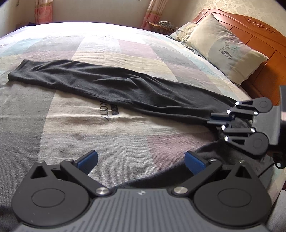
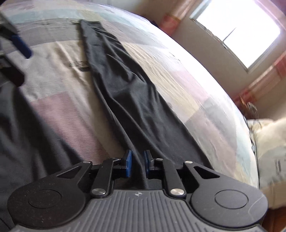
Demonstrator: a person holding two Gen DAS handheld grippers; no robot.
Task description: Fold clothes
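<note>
2 grippers are in my view over the bed. My right gripper (image 2: 138, 163) has its blue pads (image 2: 128, 163) drawn narrow around a raised ridge of the black trousers (image 2: 125, 100); a fold of dark cloth runs between the pads, though I cannot tell whether they actually press on it. From the left wrist view the same right gripper (image 1: 219, 118) sits at the near right end of the garment, fingers pointing along the cloth. My left gripper (image 1: 141, 161) stands wide, its 2 blue pads (image 1: 88, 160) well apart, with nothing between them but bedspread and a lobe of dark cloth near the right pad. The black trousers (image 1: 110, 85) lie stretched in 1 long band across the bed, the far end flat and squared off, the near end bunched beside the right gripper. Beneath them is a patchwork bedspread (image 1: 71, 125) in pale grey, pink and cream blocks with printed lettering. 2 pillows (image 1: 227, 48) rest against a carved wooden headboard (image 1: 253, 30) at the right. A bright window (image 2: 237, 33) and pink curtains (image 1: 153, 14) stand along the far wall. The right wrist view is blurred.
</note>
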